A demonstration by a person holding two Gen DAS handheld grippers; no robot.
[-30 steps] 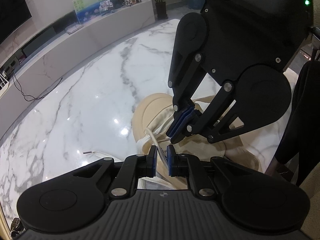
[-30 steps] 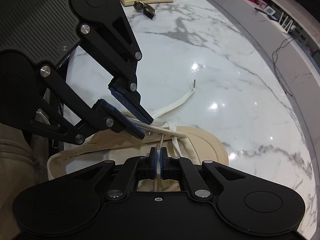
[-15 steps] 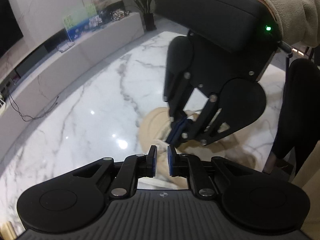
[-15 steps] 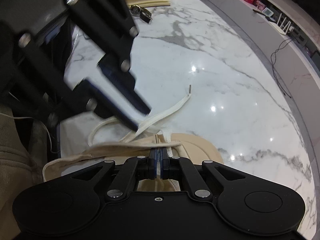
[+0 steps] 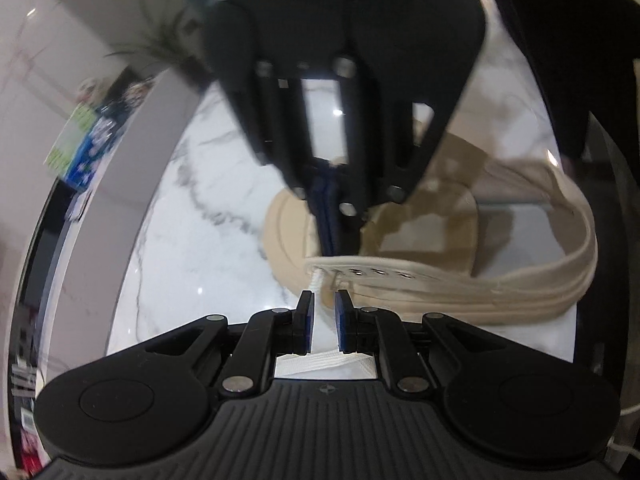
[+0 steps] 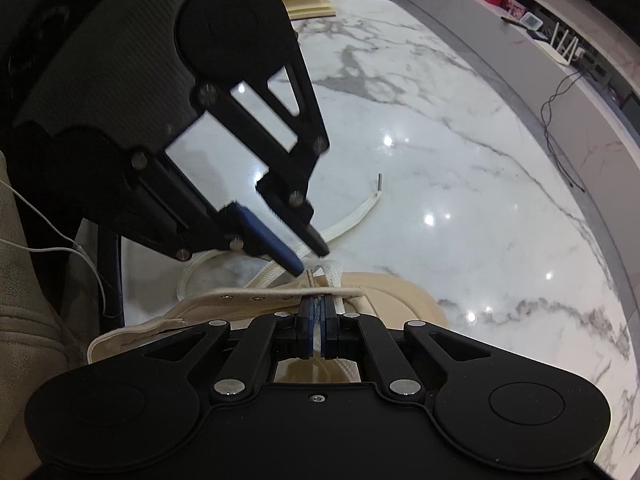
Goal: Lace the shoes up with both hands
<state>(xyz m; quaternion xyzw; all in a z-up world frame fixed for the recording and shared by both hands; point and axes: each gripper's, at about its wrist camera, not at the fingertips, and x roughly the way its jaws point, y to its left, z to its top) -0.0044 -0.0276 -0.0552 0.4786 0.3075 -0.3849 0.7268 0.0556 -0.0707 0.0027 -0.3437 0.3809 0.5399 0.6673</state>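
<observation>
The beige shoe (image 5: 460, 280) lies on the white marble desk (image 6: 460, 152), its heel cut off at 3 o'clock in the left view. The right gripper (image 6: 317, 322) has its jaws closed on the lace (image 6: 352, 222), whose metal tip pokes out ahead. The left gripper (image 5: 322, 320) hangs slightly parted, gripping nothing. Motion blur smears the right gripper's body at 12 o'clock, hiding the toe.

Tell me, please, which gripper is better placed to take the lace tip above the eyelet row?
Left. The left gripper is open right beside the lace tip; the right gripper is shut on the lace below it.
</observation>
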